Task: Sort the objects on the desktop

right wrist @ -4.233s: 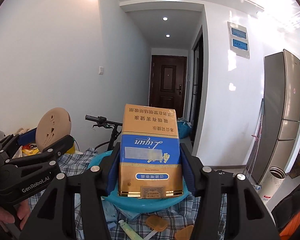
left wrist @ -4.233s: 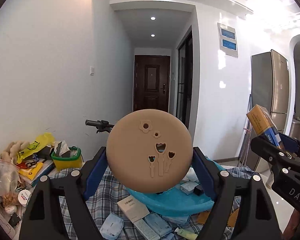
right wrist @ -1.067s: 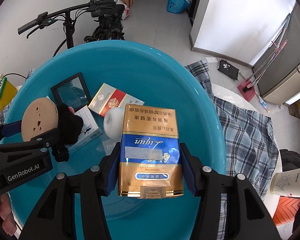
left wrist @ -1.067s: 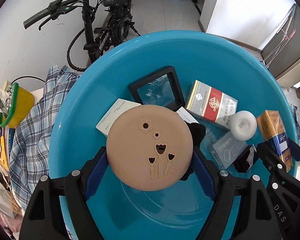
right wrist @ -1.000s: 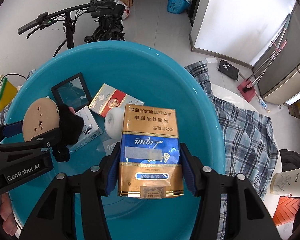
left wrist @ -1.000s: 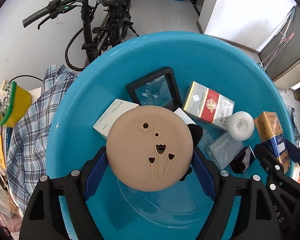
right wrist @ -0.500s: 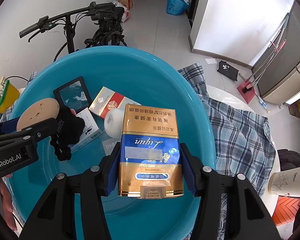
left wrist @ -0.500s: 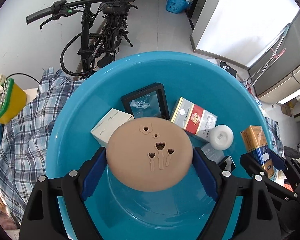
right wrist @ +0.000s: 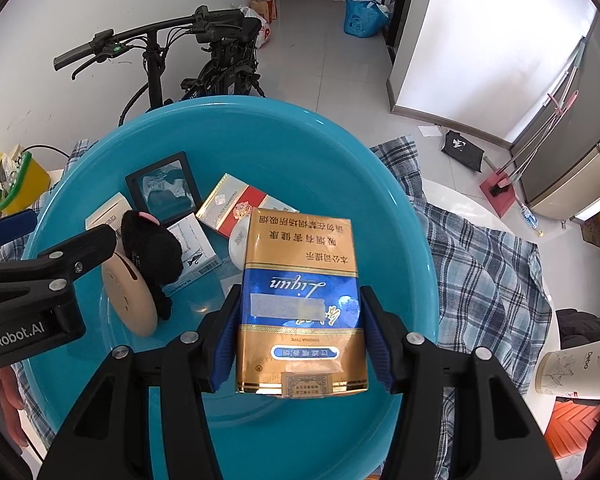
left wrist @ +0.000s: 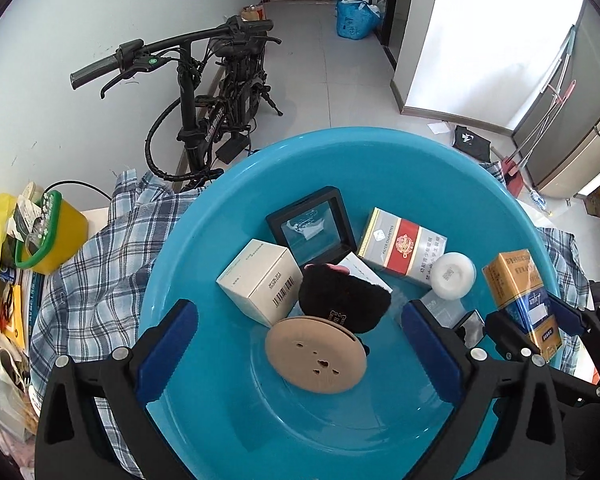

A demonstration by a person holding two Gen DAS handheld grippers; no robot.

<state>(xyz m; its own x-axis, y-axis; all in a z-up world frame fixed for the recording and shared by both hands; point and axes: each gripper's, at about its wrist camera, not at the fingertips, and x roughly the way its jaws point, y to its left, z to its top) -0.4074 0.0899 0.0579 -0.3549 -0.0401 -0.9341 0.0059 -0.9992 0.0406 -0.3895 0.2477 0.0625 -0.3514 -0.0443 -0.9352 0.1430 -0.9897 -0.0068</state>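
Observation:
A tan round disc (left wrist: 316, 356) with flower cut-outs lies loose on the floor of the blue basin (left wrist: 380, 140), tilted against a black plush toy (left wrist: 340, 296). Above it my left gripper (left wrist: 296, 312) is opening, its pads wide apart and touching nothing. My right gripper (right wrist: 300, 296) is shut on a gold and blue cigarette carton (right wrist: 300, 304) and holds it over the basin (right wrist: 260, 112). In the right wrist view the disc (right wrist: 128, 296) shows under a left finger (right wrist: 76, 252). The carton (left wrist: 520, 296) also shows at the right of the left wrist view.
The basin also holds a white box (left wrist: 260, 276), a black frame (left wrist: 312, 232), a red and white cigarette pack (left wrist: 402, 246) and a white round jar (left wrist: 452, 276). Plaid cloth (left wrist: 100, 260) covers the table. A yellow bin (left wrist: 52, 236) stands left, a bicycle (left wrist: 204, 100) behind, a paper cup (right wrist: 576, 368) right.
My left gripper opened and let go of the tan disc, which dropped into the basin; the gripper rose a little. The right gripper still holds the carton in place.

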